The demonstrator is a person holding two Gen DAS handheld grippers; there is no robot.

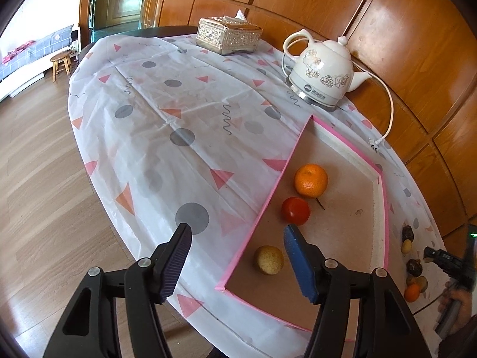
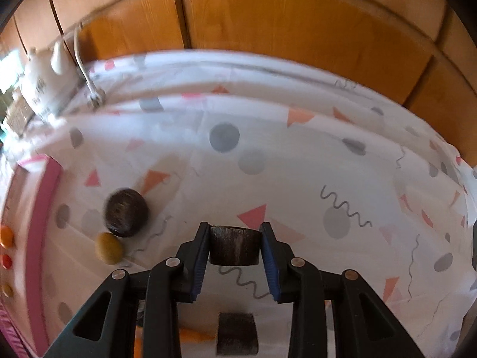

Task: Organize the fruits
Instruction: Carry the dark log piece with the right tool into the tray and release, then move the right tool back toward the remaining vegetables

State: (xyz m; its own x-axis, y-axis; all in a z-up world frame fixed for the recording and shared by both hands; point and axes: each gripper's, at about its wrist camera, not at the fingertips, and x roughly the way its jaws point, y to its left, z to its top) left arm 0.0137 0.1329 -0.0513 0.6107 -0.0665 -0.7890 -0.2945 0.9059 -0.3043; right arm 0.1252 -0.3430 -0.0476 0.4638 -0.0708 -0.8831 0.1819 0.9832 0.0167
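1. A stool [image 1: 61, 61] stands on the wood floor [image 1: 38, 179] at the far left of the left wrist view, well apart from the desk [image 1: 167, 125].
2. The desk wears a white cloth with grey dots and pink triangles.
3. The left gripper [image 1: 235, 234] hovers over the tray's near left rim, jaws about half wide with nothing pressed between them (one finger over the cloth, the other over the tray).
4. A tissue box [image 1: 228, 36] sits at the far edge of the desk, and to its right a white kettle [image 1: 320, 73] with its cord [image 1: 390, 110] trailing along the wall.
5. The pink-rimmed tray [image 1: 351, 155] lies on the right part of the desk with three fruits in a row along its left side: a tan fruit [image 1: 269, 260] nearest, a red fruit [image 1: 295, 211] in the middle, an orange [image 1: 311, 180] farthest.
6. To the right of the tray, several small fruits lie on the cloth, dark, yellowish and orange (too small to name surely).
7. In the right wrist view, a dark round fruit [image 2: 125, 212] lies on the cloth just right of the tray, with a yellow fruit [image 2: 108, 248] touching its near side.
8. The right gripper [image 2: 234, 243] has its jaws narrow and pressed on a dark fruit [image 2: 234, 246], held above the cloth (this view is blurred).
9. A hand [image 1: 457, 304] holds that gripper at the right edge of the left wrist view.
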